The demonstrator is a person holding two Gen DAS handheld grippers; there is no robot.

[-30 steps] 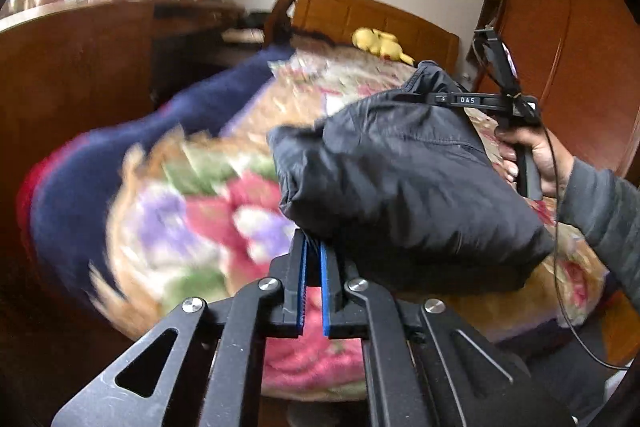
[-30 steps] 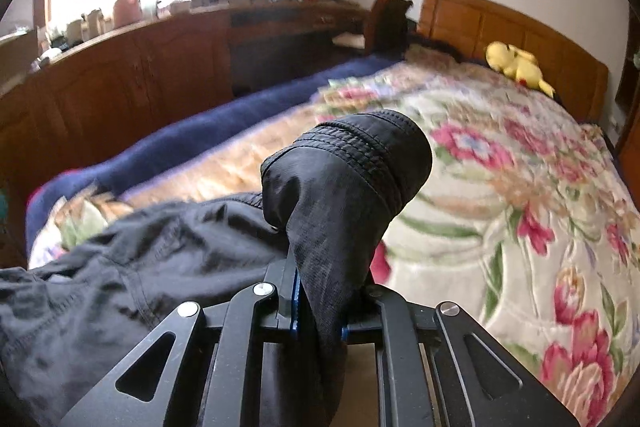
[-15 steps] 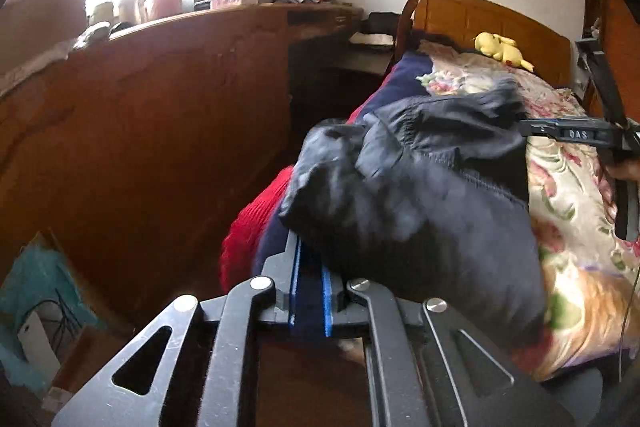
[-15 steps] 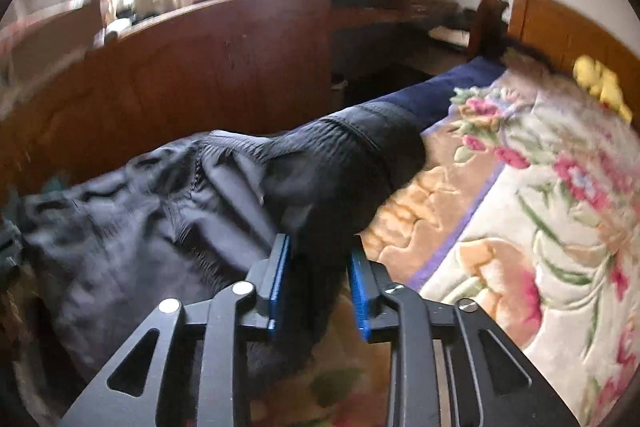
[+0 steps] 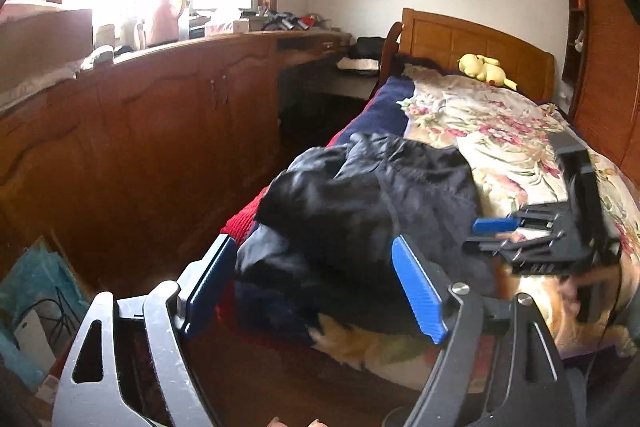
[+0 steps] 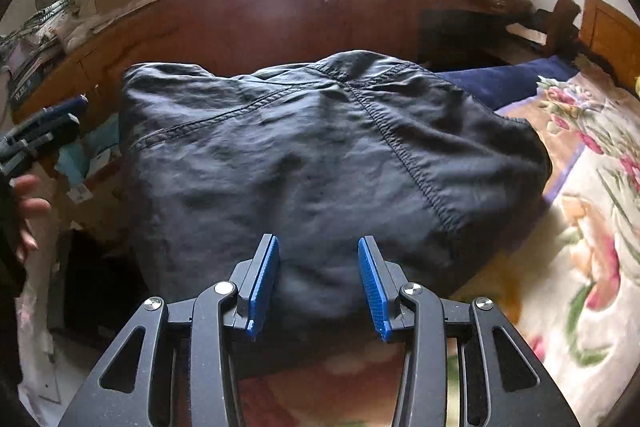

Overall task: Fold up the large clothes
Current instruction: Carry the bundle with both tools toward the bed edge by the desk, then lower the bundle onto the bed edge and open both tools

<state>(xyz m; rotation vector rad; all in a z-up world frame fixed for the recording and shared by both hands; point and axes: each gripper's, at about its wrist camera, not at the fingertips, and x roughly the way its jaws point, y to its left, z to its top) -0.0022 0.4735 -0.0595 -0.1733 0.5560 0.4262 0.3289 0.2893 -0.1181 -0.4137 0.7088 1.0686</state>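
Left gripper (image 5: 316,291): jaws spread wide, having just been opening; blue pads (image 5: 418,293) clear of any contact, nothing pressed between them; pointed forward and somewhat downward. Right gripper (image 6: 318,275): jaws partly parted, having just been opening; blue pads (image 6: 264,281) stand apart, the gap between the two not squeezed on anything; angled down more steeply. In the right wrist view, the left gripper appears at the far left edge with the holding hand (image 6: 28,203) below it, fingers loosely curled; in the left wrist view, the right gripper shows blurred at right
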